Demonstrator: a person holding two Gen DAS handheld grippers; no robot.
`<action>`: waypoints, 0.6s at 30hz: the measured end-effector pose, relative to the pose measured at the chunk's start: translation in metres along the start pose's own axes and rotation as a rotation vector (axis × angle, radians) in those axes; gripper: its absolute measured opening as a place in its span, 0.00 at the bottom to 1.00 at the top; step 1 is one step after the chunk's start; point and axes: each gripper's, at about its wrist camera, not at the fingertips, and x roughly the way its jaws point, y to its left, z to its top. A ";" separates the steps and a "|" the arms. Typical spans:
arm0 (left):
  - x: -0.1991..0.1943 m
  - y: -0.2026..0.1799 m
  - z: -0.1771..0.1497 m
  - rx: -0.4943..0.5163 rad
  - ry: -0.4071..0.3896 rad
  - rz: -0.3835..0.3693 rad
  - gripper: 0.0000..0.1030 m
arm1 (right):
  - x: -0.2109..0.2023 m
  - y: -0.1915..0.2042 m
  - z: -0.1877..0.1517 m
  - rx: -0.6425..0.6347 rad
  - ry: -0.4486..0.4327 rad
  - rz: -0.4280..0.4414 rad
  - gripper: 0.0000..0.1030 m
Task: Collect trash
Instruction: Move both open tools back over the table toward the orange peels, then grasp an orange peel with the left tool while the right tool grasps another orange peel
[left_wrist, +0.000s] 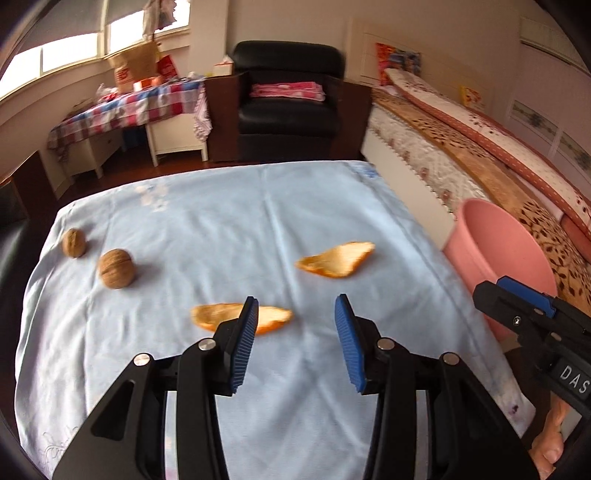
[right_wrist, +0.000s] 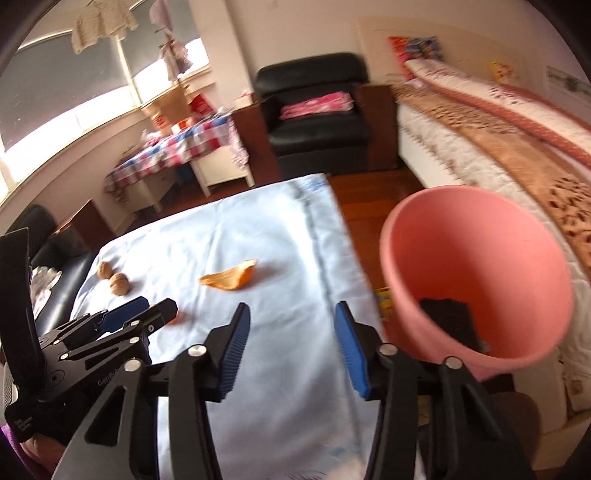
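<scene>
The left gripper (left_wrist: 293, 308) hangs with jaws spread wide and holding nothing, just above the near orange peel (left_wrist: 275, 318) on the pale blue tablecloth (left_wrist: 221, 221). A second peel (left_wrist: 338, 259) lies farther on, and two walnuts (left_wrist: 116, 268) sit to the left. The right gripper (right_wrist: 291, 317) is likewise spread and bare, beside the pink bin (right_wrist: 476, 266), which holds something dark, perhaps a wrapper.
</scene>
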 end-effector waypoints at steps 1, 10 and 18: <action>0.000 0.007 -0.001 -0.011 0.002 0.016 0.42 | 0.006 0.004 0.002 -0.005 0.008 0.015 0.44; 0.013 0.059 -0.009 -0.138 0.070 0.103 0.42 | 0.053 0.024 0.023 -0.003 0.082 0.113 0.43; 0.024 0.063 -0.011 -0.186 0.108 0.073 0.42 | 0.088 0.023 0.037 0.025 0.137 0.124 0.43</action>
